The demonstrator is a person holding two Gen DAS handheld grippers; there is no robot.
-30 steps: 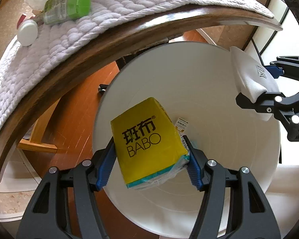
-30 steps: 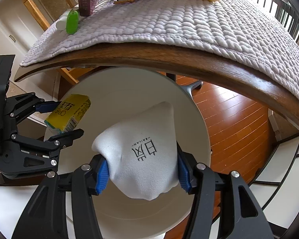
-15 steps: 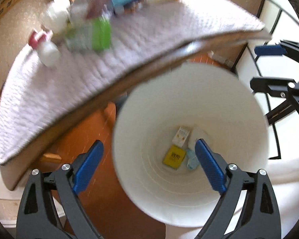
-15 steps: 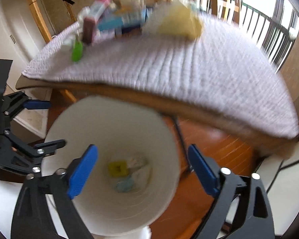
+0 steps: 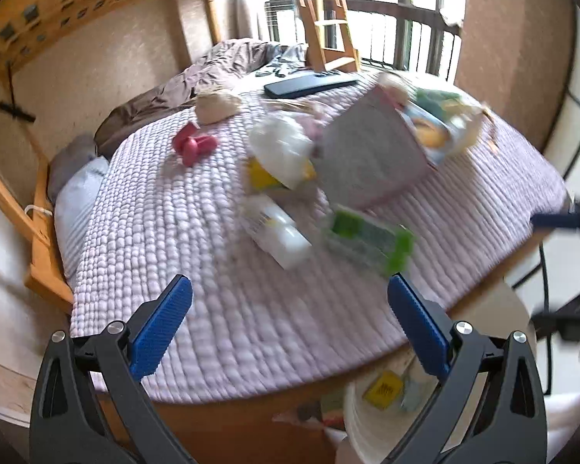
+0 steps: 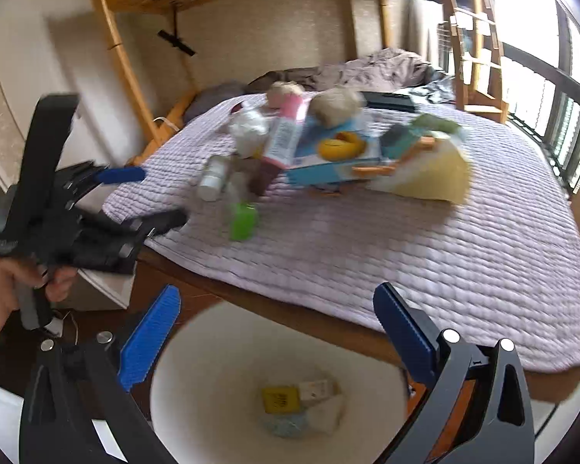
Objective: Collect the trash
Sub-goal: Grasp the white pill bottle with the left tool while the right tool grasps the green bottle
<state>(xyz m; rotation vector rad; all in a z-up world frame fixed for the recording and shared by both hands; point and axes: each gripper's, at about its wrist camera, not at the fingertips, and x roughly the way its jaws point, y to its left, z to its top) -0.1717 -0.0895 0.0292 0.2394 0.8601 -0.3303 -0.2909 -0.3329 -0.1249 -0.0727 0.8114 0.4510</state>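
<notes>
Both grippers have risen from the white bin (image 6: 197, 367) toward the quilted bed (image 5: 212, 270), leaving a yellow packet (image 6: 280, 399) and other trash inside. The bin sits just below the bed's wooden edge. Left gripper (image 5: 286, 324) and right gripper (image 6: 276, 334) gape wide, holding nothing.

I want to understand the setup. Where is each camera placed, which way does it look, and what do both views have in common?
Left wrist: sits on the left gripper, looking forward and down over the bed at the trash pile; its own open jaws show, and the right gripper at the right edge.
Right wrist: sits on the right gripper, above the bin, facing the bed; its own open jaws show, plus the left gripper and the hand holding it.
Shared: bed, green pack, bin, yellow pack inside.
</notes>
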